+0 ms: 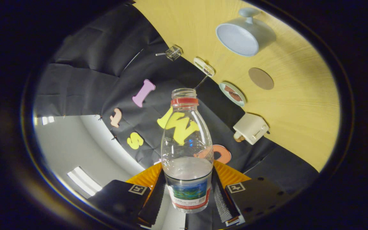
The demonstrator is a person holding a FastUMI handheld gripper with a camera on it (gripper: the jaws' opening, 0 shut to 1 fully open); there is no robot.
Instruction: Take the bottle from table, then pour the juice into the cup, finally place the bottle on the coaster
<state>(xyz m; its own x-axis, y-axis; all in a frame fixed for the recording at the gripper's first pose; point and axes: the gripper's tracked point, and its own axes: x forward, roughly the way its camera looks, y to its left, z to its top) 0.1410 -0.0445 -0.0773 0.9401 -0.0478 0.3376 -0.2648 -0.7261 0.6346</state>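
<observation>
My gripper (188, 195) is shut on a clear plastic bottle (187, 143), with both fingers (154, 196) pressing on its labelled lower part. The bottle has no cap and a red ring under its open mouth. Pale liquid fills roughly its lower third. It is held up off the wooden table (299, 111), which lies tilted beyond and to the right of the fingers. A light blue cup (244, 35) stands far off on the table, its opening facing me. Between the cup and the bottle lies a round brown coaster (261, 78), flat on the wood.
A small plate with brown food (232, 93) sits at the table's edge next to the coaster. A white boxy appliance (250, 128) stands nearer, right of the bottle. A small white tool (203, 66) and a wire utensil (173, 52) lie further along the edge.
</observation>
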